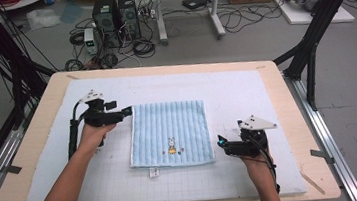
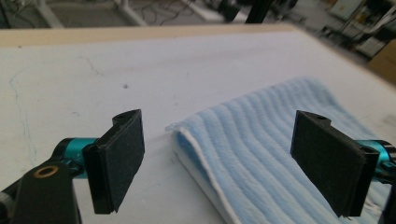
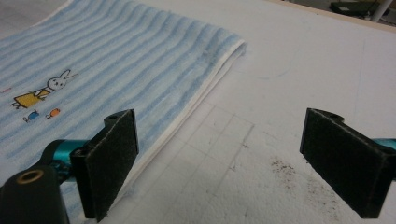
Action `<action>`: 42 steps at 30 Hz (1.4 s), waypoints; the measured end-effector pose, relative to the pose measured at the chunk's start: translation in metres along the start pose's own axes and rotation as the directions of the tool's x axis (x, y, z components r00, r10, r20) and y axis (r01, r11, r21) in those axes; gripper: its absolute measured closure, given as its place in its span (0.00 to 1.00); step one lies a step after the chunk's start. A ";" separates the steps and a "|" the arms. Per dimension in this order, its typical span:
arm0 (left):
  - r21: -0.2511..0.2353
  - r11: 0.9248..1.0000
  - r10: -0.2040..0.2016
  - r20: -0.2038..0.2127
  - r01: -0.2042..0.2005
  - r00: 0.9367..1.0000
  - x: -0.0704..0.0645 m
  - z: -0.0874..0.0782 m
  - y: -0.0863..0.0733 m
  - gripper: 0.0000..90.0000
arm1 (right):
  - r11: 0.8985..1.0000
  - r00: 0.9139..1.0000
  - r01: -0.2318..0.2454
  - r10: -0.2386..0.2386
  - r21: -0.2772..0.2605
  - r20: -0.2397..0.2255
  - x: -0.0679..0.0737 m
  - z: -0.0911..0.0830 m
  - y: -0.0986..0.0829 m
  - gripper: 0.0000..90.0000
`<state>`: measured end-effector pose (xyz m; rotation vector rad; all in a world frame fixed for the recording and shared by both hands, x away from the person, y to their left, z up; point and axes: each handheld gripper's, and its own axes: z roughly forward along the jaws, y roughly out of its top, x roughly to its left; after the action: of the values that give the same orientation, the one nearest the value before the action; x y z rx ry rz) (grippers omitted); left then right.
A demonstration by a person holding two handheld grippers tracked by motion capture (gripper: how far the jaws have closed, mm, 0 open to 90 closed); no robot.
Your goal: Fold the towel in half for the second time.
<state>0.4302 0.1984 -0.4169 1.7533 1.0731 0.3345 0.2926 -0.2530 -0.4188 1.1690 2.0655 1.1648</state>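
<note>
No readable text, brand or number anywhere. Small white tag [image 1: 154,172] at the blue towel's [image 1: 169,126] near edge: print too small to read.

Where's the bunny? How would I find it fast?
Look at the white mat covering the table, then the blue striped towel folded in its middle. The bunny is stitched near the towel's front edge: white, with an orange dress, the one picture on all those plain stripes.

Folded blue towel [image 1: 171,133], flat, mid-table
</note>
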 end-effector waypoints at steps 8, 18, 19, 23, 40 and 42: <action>0.089 0.994 0.067 -0.044 -0.063 0.997 0.009 0.035 0.003 0.32 | 1.000 1.000 0.006 -0.006 0.012 -0.009 0.001 0.002 -0.001 0.12; 0.175 0.977 0.137 -0.071 -0.123 0.988 0.006 0.057 -0.008 0.54 | 1.000 1.000 0.005 -0.005 0.025 -0.020 0.001 0.007 0.000 0.12; 0.177 0.975 0.152 -0.074 -0.137 0.986 0.005 0.057 -0.008 0.56 | 1.000 1.000 0.000 0.000 0.027 -0.022 0.001 0.007 0.001 0.12; 0.177 0.971 0.173 -0.061 -0.160 0.983 0.003 0.057 -0.008 0.70 | 1.000 0.999 -0.003 0.004 0.030 -0.037 0.001 0.016 0.008 0.12; 0.175 0.973 0.159 -0.021 -0.153 0.987 0.000 0.057 -0.009 0.94 | 0.979 0.994 -0.016 0.036 0.204 -0.099 -0.029 0.128 0.065 0.22; 0.172 0.975 0.146 -0.023 -0.140 0.989 0.000 0.058 -0.010 0.94 | 0.976 0.995 -0.025 0.045 0.218 -0.091 -0.030 0.137 0.067 0.25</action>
<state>0.4628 0.1641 -0.4512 1.9901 1.0275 0.3727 0.4387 -0.2011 -0.4314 1.2762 2.3001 1.0492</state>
